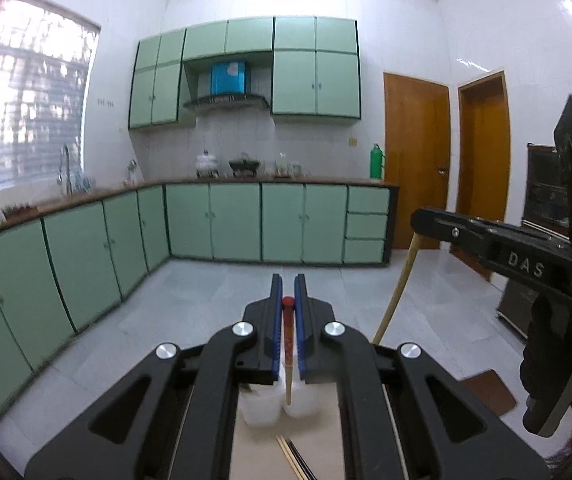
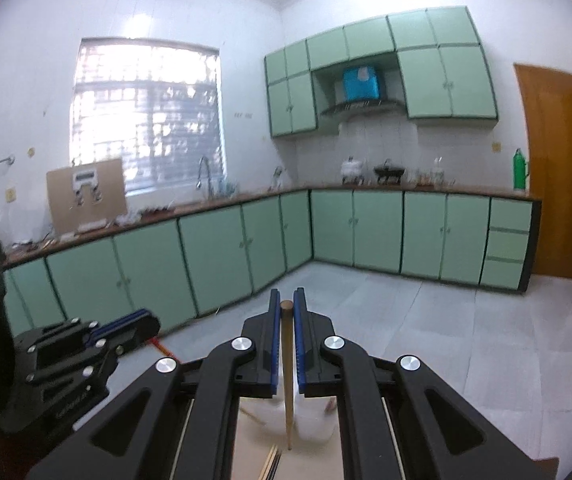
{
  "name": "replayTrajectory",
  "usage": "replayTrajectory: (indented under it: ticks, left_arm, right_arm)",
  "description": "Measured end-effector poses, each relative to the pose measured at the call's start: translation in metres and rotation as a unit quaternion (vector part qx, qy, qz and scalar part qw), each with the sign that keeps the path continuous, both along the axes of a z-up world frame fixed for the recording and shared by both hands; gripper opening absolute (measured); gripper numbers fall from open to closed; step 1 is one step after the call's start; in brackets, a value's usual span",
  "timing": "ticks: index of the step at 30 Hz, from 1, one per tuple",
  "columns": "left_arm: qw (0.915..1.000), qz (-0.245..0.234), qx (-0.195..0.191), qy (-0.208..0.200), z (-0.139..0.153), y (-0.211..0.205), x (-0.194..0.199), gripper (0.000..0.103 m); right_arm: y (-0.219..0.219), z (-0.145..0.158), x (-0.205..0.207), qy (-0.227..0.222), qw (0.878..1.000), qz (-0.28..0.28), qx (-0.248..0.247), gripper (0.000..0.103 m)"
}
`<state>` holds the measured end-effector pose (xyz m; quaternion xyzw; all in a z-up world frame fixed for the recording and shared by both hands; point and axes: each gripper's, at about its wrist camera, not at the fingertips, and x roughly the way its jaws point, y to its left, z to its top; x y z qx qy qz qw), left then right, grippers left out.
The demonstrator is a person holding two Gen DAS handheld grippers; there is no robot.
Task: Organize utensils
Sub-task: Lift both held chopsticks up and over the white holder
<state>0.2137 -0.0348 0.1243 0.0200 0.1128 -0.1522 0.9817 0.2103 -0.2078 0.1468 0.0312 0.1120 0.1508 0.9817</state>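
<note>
Left wrist view: the left gripper (image 1: 288, 292) is clamped on a red-tipped chopstick (image 1: 288, 344), its long axis hanging down toward the white cups (image 1: 274, 410) directly below. More chopsticks (image 1: 292, 456) lie on the board.

Right wrist view: the right gripper (image 2: 287, 304) clamps a plain wooden chopstick (image 2: 287, 376), tip pointing down just beside the white cup (image 2: 314, 420).
</note>
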Motion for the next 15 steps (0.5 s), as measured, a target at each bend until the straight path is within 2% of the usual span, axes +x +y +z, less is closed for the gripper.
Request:
replayTrajectory:
  ticks: [4, 9, 11, 15]
  left_arm:
    - [0.9997, 0.014, 0.014, -0.016, 0.005, -0.010, 0.030, 0.005]
    - [0.9993, 0.028, 0.018, -0.016, -0.012, -0.018, 0.063, 0.005]
    - [0.9991, 0.036, 0.023, -0.006, -0.027, -0.021, 0.079, 0.005]
    - [0.9989, 0.032, 0.010, 0.033, -0.053, -0.018, 0.102, 0.005]
  right_arm:
    - [0.003, 0.000, 0.034, -0.012, 1.000, -0.018, 0.002, 0.006]
    - [0.011, -0.027, 0.077, 0.004, 0.999, -0.039, -0.011, 0.006]
    - [0.012, -0.041, 0.088, 0.017, 0.999, -0.044, -0.015, 0.006]
    - [0.012, -0.066, 0.106, 0.049, 0.997, -0.051, -0.016, 0.006]
